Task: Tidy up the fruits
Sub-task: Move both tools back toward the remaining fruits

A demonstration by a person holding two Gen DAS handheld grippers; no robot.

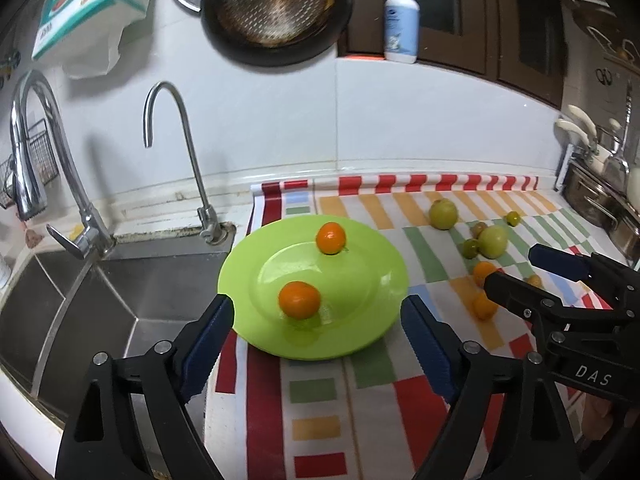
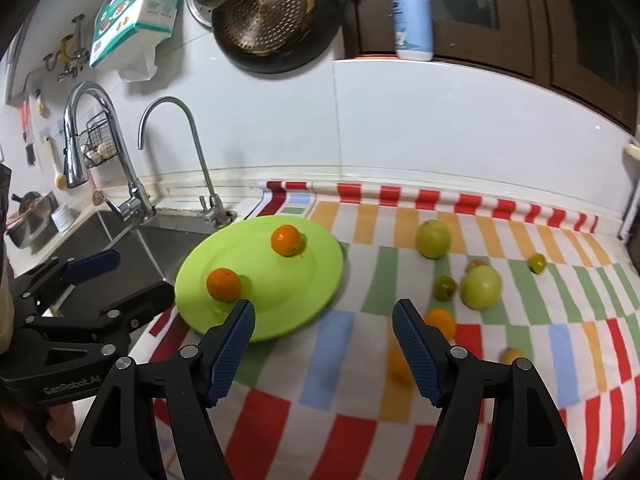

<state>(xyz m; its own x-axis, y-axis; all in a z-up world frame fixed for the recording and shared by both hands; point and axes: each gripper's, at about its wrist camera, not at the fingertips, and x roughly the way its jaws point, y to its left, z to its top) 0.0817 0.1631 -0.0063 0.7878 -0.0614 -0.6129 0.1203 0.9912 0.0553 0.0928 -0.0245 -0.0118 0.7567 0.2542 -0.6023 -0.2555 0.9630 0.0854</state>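
My left claw (image 1: 316, 320) and right claw (image 2: 324, 320), both wide and empty, flank the green plate (image 1: 360, 248) bearing two oranges (image 1: 299, 299), loose fruit (image 2: 480, 287) beyond.

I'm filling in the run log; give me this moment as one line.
left gripper: jaws open, empty | right gripper: jaws open, empty | green plate: two oranges on it | other fruit on striped cloth
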